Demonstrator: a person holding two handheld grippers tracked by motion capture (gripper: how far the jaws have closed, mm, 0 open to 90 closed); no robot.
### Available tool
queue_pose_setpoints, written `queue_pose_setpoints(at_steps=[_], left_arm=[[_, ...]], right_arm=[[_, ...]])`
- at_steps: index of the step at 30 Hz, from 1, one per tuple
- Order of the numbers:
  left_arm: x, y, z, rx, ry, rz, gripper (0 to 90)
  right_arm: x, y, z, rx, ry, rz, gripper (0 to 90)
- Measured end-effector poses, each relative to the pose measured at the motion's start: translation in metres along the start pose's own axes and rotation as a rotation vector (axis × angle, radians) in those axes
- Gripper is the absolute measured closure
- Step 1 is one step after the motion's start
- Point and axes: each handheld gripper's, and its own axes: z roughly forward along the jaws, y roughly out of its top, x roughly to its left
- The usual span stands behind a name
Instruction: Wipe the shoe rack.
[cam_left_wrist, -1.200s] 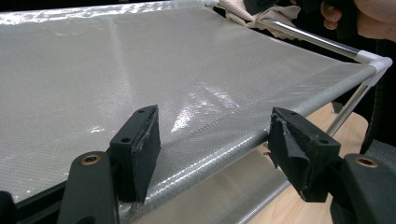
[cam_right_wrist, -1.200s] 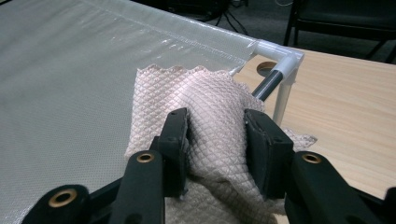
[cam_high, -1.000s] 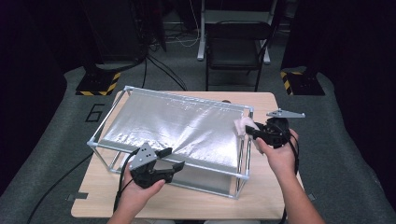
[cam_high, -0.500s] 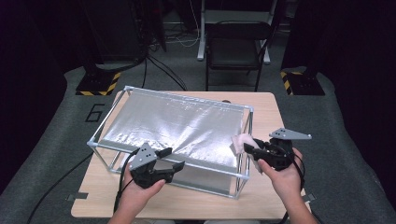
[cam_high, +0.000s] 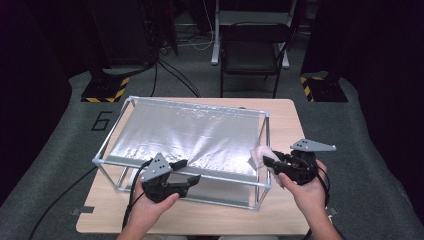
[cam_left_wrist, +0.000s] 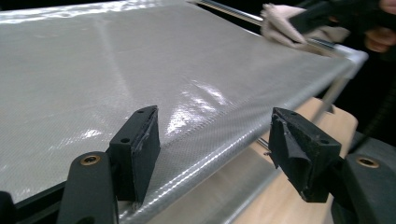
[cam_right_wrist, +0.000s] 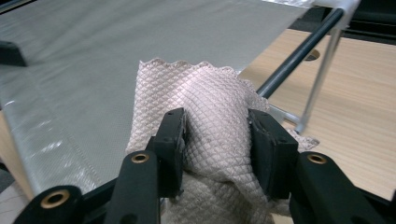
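Now my right gripper (cam_high: 269, 162), clamping the cloth (cam_high: 258, 156), sits nearer along the sheet (cam_high: 200, 135) edge; left gripper (cam_high: 192, 177) open, so wiping proceeds.

Beyond the pale wooden table (cam_high: 285, 117)

A black folding metal chair (cam_high: 252, 57) stands at the far side; yellow-black striped floor bases (cam_high: 105, 90) sit far left and far right on grey carpet (cam_high: 60, 150).

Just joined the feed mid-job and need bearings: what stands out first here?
A large silvery sheet stretched over a metal frame covers most of the wooden table. At its near right corner, the right claw is shut on a pale quilted cloth, pressing it at the sheet's edge. The left claw sits open at the near edge, jaws either side of the sheet's hem.
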Motion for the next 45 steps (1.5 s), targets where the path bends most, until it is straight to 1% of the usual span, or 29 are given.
queue_pose_setpoints(at_steps=[1,2,5,8,9,10,12,13,14,15,16,17,19,21,24,25,26,27,29,32,34,35,37,39,40,41,42,43,45], left_arm=[[0.0,0.001,-0.001,0.005,-0.006,0.004,34.0],[0.0,0.001,-0.002,0.009,-0.004,0.003,34.0],[0.002,0.001,-0.008,0.025,0.029,0.022,34.0],[0.007,0.0,-0.016,0.027,0.061,0.023,34.0],[0.007,-0.001,-0.018,0.028,0.066,0.013,34.0],[0.009,-0.002,-0.019,0.03,0.069,0.018,34.1],[0.01,-0.004,-0.018,0.02,0.077,0.014,34.3],[0.01,-0.005,-0.017,0.028,0.099,0.025,34.8],[0.008,-0.006,-0.016,0.035,0.13,0.047,38.2],[0.007,-0.006,-0.014,0.037,0.144,0.069,39.8],[0.006,-0.007,-0.014,0.033,0.149,0.072,39.6],[0.006,-0.007,-0.014,0.033,0.149,0.072,39.6],[0.008,-0.009,-0.014,0.015,0.138,0.049,39.7],[0.01,-0.01,-0.014,0.01,0.132,0.04,39.9],[0.011,-0.01,-0.014,0.006,0.128,0.026,39.9],[0.011,-0.01,-0.014,0.002,0.129,0.02,39.8],[0.012,-0.009,-0.014,0.001,0.129,0.015,39.8],[0.012,-0.009,-0.014,0.002,0.128,0.016,39.9],[0.012,-0.009,-0.013,-0.007,0.122,0.002,39.8],[0.01,-0.009,-0.012,-0.01,0.126,0.005,39.8],[0.01,-0.008,-0.012,-0.009,0.107,-0.001,39.7],[0.011,-0.007,-0.013,-0.002,0.086,-0.004,39.6],[0.01,-0.006,-0.016,-0.007,0.071,-0.003,39.6],[0.011,-0.005,-0.019,0.004,0.098,0.018,37.9],[0.011,-0.006,-0.021,0.003,0.111,0.019,37.9],[0.014,-0.007,-0.026,0.002,0.118,0.015,36.9],[0.014,-0.007,-0.026,0.002,0.118,0.015,36.9],[0.017,-0.009,-0.029,-0.007,0.13,0.012,36.9],[0.021,-0.011,-0.034,-0.008,0.151,0.012,36.9]], right_arm=[[-0.002,0.001,0.001,0.003,-0.001,0.01,58.6],[-0.004,0.002,0.001,0.006,-0.005,0.008,58.7],[-0.009,0.005,0.004,0.004,-0.022,0.01,58.9],[-0.016,0.006,0.005,0.001,-0.03,0.025,58.9],[-0.017,0.007,0.005,-0.001,-0.033,0.025,58.9],[-0.019,0.007,0.006,-0.002,-0.037,0.026,58.9],[-0.02,0.008,0.007,0.001,-0.036,0.035,58.8],[-0.021,0.009,0.007,0.001,-0.036,0.033,58.5],[-0.02,0.008,0.007,0.0,-0.033,0.038,58.0],[-0.02,0.008,0.007,-0.003,-0.029,0.046,57.7],[-0.018,0.007,0.007,-0.002,-0.034,0.046,57.5],[-0.018,0.006,0.006,-0.005,-0.036,0.038,57.4],[-0.016,0.004,0.005,-0.008,-0.037,0.039,57.3],[-0.015,0.002,0.003,-0.009,-0.034,0.037,57.3],[-0.01,-0.004,-0.003,-0.009,-0.025,0.038,57.2],[-0.009,-0.007,-0.007,-0.014,-0.011,0.041,57.2],[-0.009,-0.007,-0.007,-0.014,-0.011,0.041,57.2],[-0.007,-0.011,-0.012,-0.016,0.001,0.053,57.2],[-0.006,-0.013,-0.014,-0.017,0.001,0.047,57.3],[-0.007,-0.012,-0.014,-0.014,0.002,0.044,57.5],[-0.01,-0.01,-0.013,-0.01,-0.005,0.039,58.1],[-0.013,-0.008,-0.011,-0.008,-0.016,0.035,58.7],[-0.015,-0.007,-0.01,-0.005,-0.017,0.035,58.9],[-0.019,-0.005,-0.008,-0.003,-0.026,0.038,59.5],[-0.02,-0.004,-0.008,-0.006,-0.033,0.044,59.7],[-0.022,-0.002,-0.006,-0.004,-0.053,0.039,60.0],[-0.022,-0.002,-0.006,-0.004,-0.053,0.039,60.0],[-0.022,-0.001,-0.006,-0.003,-0.057,0.032,60.1],[-0.025,0.001,-0.004,0.001,-0.061,0.039,60.4]])
